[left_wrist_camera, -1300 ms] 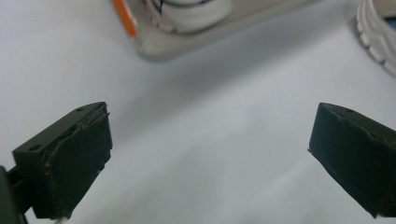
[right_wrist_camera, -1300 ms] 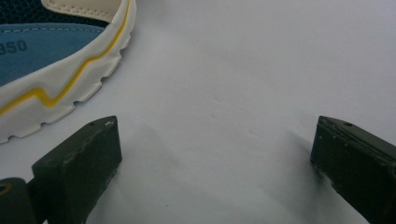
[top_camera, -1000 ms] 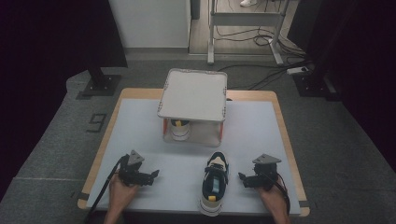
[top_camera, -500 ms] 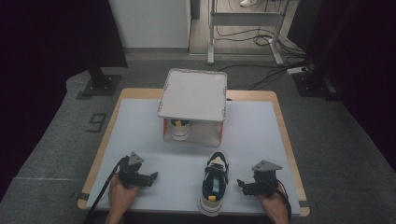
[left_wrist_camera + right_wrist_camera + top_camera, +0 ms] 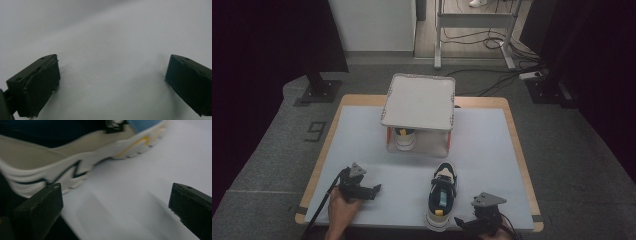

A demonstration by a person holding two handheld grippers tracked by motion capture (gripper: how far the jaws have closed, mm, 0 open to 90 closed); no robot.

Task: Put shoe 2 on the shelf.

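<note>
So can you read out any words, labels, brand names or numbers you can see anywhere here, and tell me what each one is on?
No readable text anywhere.
Sneaker on the table: coloured patches, no legible brand or number.
Second shoe under the white rack: too small to read.
Dark mark on the floor mat: a shape, not legible as a character.

Bare white mat (image 5: 362, 145) lies open ahead of the left gripper (image 5: 374, 189). The sneaker (image 5: 440, 196) blocks the right gripper (image 5: 460, 222) on its left; a shoe rack (image 5: 419, 115) stands mid-table beyond
</note>
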